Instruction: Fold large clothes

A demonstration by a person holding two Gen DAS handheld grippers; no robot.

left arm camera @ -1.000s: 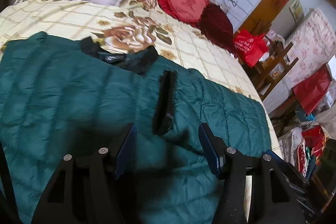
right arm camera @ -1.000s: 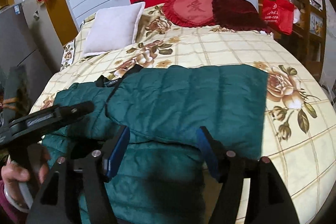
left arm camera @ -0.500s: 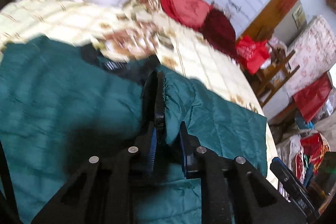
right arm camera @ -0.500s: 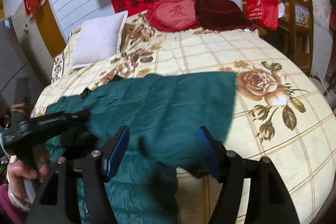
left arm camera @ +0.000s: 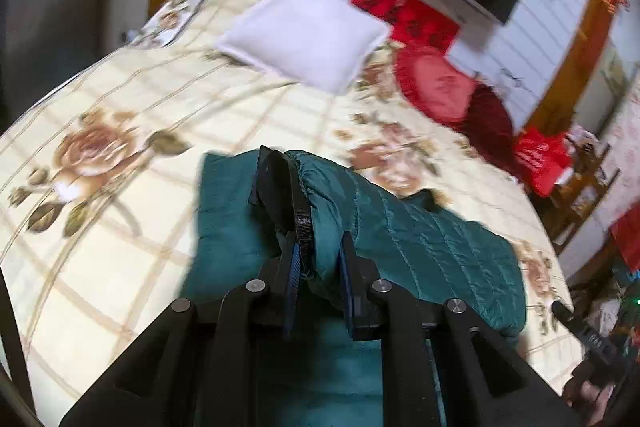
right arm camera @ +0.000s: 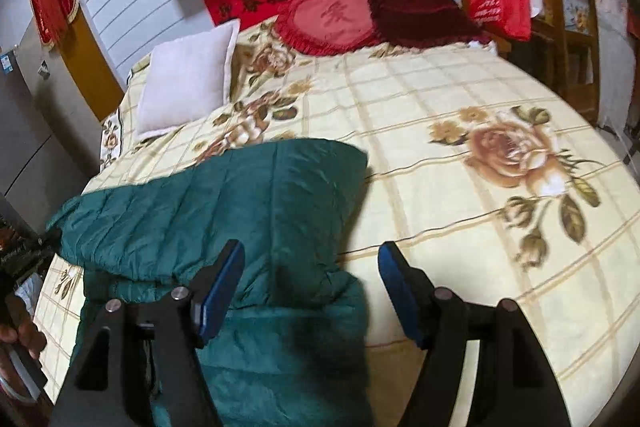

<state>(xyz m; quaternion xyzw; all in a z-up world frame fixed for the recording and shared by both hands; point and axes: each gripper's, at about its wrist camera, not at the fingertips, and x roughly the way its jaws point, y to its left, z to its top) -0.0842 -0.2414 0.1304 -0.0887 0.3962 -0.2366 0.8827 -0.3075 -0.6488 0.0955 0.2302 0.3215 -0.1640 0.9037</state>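
Left wrist view: left gripper (left arm camera: 319, 269) clamps the green jacket's (left arm camera: 420, 239) black-trimmed edge, lifted off the bed (left arm camera: 120, 227); background blurred.
Right wrist view: right gripper (right arm camera: 310, 287) spread wide, holding nothing, above jacket; jacket's lower part cut off.

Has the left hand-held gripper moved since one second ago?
Yes. The left hand-held gripper, open over the flat jacket before, now clamps its edge and has swung left: the pillow shifted from upper left toward centre.

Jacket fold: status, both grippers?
Left hand-held gripper shut on green jacket edge, lifted. Right hand-held gripper open, empty, over jacket. Nothing blocking.
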